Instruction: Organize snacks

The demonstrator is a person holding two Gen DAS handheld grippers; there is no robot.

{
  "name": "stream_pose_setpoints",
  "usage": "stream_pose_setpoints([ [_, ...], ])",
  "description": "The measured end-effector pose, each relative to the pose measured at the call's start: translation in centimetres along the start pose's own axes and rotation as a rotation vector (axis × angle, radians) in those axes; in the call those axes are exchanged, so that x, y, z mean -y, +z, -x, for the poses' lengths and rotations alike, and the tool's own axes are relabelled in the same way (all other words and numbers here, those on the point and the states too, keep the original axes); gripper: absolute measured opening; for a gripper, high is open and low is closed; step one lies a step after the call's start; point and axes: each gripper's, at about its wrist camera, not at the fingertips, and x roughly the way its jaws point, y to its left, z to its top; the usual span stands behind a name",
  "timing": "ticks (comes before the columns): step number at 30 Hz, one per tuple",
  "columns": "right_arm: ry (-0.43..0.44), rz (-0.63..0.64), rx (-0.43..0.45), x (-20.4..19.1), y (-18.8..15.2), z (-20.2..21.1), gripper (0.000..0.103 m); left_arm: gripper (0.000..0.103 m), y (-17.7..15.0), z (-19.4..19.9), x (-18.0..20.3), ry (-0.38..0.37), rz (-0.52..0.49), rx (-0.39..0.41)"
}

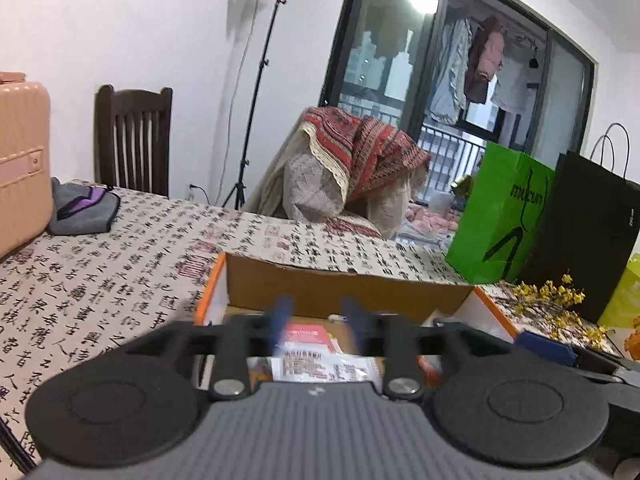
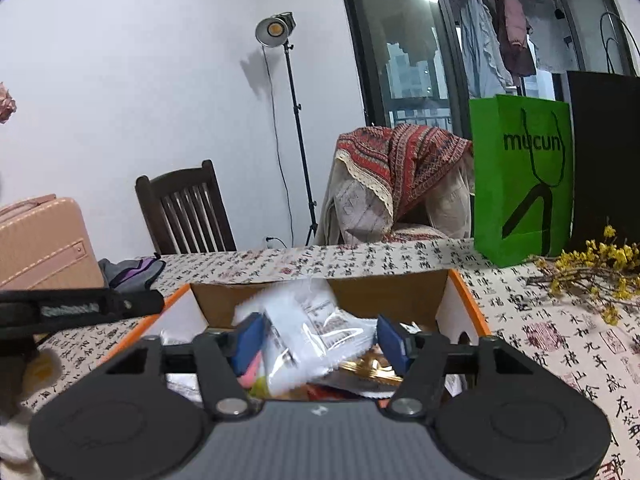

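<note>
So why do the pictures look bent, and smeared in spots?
Both views bulge through fisheye lenses. In the left wrist view the tongs are smeared by motion; in the right wrist view the white packet blurs. The studio lamp throws a wall shadow.

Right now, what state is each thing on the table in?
Cardboard box: open, snacks inside.
White snack packet: between the right gripper fingers, not pressed.
Left gripper: open over the box.
Green bag: upright.
Floor lamp: on.
</note>
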Motion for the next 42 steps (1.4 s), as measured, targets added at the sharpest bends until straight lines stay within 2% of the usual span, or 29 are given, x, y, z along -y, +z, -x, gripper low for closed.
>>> stream_pose_setpoints([
  [1,0.003,-0.008,-0.002,0.2,0.0,0.1,0.087,0.071,0.0,0.3,0.0,0.012,0.001,0.015],
  [2,0.008,-0.016,-0.001,0.3,0.0,0.2,0.092,0.084,0.0,0.7,-0.1,0.023,0.001,0.033],
  [3,0.011,-0.021,0.001,0.5,0.1,0.4,0.1,0.087,0.1,0.9,0.0,0.027,0.002,0.046],
  [5,0.009,-0.028,0.012,0.6,0.2,0.8,0.103,0.103,0.2,1.4,0.0,0.036,0.006,0.065],
  [11,-0.021,-0.012,0.024,0.2,0.7,2.0,0.103,0.103,0.9,2.5,0.2,0.063,0.027,0.08],
  [22,-0.056,0.026,0.034,0.2,0.8,6.7,0.103,0.103,1.2,4.8,-0.1,0.066,0.046,0.029],
  [34,-0.04,0.0,-0.028,1.3,-3.0,10.3,0.103,0.103,-1.5,7.7,-0.6,0.067,0.003,-0.034],
  [42,-0.007,-0.015,-0.077,0.9,-6.0,11.1,0.103,0.103,-4.0,8.8,-0.5,0.065,-0.024,-0.094],
])
